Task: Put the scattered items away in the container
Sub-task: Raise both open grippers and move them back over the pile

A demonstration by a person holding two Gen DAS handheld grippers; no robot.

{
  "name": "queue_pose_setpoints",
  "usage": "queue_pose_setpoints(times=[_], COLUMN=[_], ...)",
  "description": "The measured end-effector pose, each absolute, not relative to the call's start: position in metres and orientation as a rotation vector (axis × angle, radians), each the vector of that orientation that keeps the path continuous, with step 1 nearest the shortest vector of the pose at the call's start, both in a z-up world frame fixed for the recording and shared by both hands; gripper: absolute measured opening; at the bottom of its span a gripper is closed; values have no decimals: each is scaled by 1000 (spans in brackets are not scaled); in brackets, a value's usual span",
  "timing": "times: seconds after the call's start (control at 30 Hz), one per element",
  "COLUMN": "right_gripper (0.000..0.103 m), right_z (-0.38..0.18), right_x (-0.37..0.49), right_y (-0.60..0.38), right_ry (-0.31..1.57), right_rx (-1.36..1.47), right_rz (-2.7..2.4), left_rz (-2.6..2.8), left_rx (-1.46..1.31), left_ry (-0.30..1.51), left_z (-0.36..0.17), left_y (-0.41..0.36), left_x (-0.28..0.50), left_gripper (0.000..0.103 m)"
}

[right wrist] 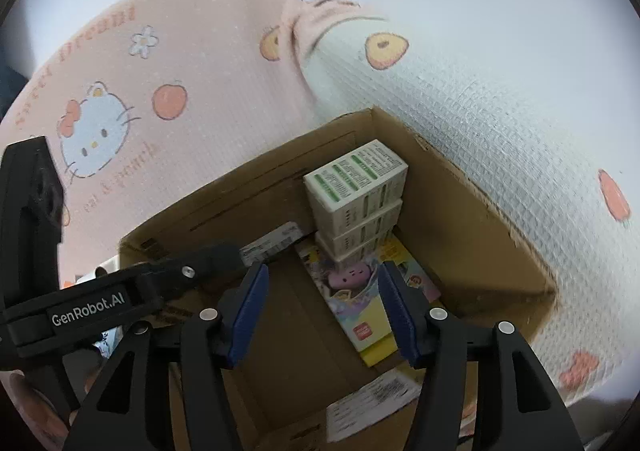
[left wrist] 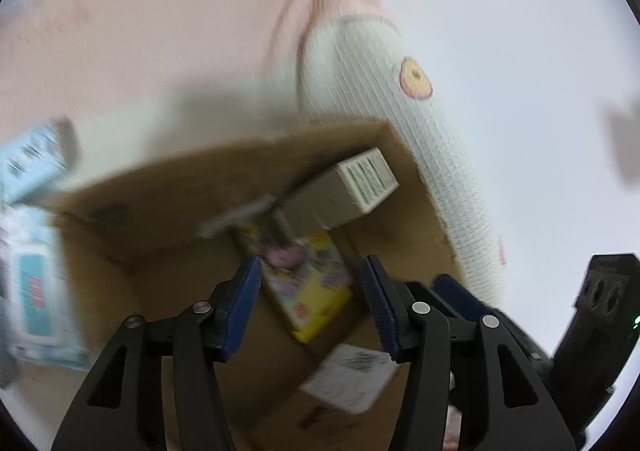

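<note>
Two grippers hover empty, jaws apart, over the cardboard box [right wrist: 460, 211]: left gripper [left wrist: 310, 303], right gripper [right wrist: 322, 309]. Inside, stacked white cartons [right wrist: 356, 187] rest on a colourful yellow box [right wrist: 360, 315]. Blue boxes [left wrist: 32, 283] wait outside; approach squarely, grip mid-body.

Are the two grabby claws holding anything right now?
No. The left hand-held gripper and right hand-held gripper are both open and empty, above the cardboard box.

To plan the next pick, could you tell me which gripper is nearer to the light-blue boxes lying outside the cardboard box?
Left. The left gripper hangs over the carton with the light-blue boxes just to its left; the right gripper sits farther right.
</note>
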State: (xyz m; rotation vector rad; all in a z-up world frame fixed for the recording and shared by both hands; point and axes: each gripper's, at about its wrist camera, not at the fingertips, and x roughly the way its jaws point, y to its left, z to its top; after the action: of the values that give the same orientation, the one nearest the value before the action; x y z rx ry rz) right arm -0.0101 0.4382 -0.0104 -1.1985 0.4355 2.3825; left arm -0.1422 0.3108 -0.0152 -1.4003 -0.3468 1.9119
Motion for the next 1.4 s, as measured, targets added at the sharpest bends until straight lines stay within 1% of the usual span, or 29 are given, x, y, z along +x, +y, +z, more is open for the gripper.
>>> queue_pose_setpoints(times=[0.13, 0.27, 0.33, 0.43, 0.5, 0.57, 0.7, 0.8, 0.97, 1.17, 1.27, 1.33, 1.4], right_gripper=[57, 57, 59, 67, 68, 68, 69, 71, 72, 72, 72, 72, 72], right_z=[-11, -8, -5, 0, 1, 2, 7, 5, -23, -72, -92, -105, -119], right_x=[-4, -2, 0, 5, 6, 7, 3, -8, -39, -65, -72, -75, -79], right_y=[414, 389, 376, 356, 344, 336, 309, 282, 234, 199, 191, 192, 197], right_ry=[431, 343, 285, 223, 197, 195, 97, 41, 17, 31, 108, 252, 459], right_rx=[-1202, -1190, -1170, -1144, -1167, -1160, -1138, -1157, -1320, -1495, -1523, -1533, -1523], right_rz=[2400, 2389, 2379, 2391, 2417, 2402, 2392, 2460, 2611, 2661, 2693, 2731, 2775], left_rz=[1970, 1924, 1950, 2051, 2150, 2198, 2216, 2242, 2321, 2369, 2375, 2369, 2363], left_rx=[-1315, -1252, -1205, -1130, -1069, -1054, -1086, -1081, -1140, -1278, -1347, -1394, -1429], left_ry=[-322, -315, -256, -139, -43, 2, -17, -37, -21, -59, -89, -117, -155], left_z=[-4, 6, 13, 17, 17, 14, 8, 5, -14, -47, -64, -76, -85], left_y=[277, 253, 236, 217, 201, 188, 160, 137, 93, 40, 19, 7, -2], left_x=[-131, -127, -120, -107, -97, -94, -96, -94, -99, -108, -110, -111, -110], left_gripper=[60, 60, 62, 64, 65, 65, 65, 65, 65, 65, 65, 65, 65])
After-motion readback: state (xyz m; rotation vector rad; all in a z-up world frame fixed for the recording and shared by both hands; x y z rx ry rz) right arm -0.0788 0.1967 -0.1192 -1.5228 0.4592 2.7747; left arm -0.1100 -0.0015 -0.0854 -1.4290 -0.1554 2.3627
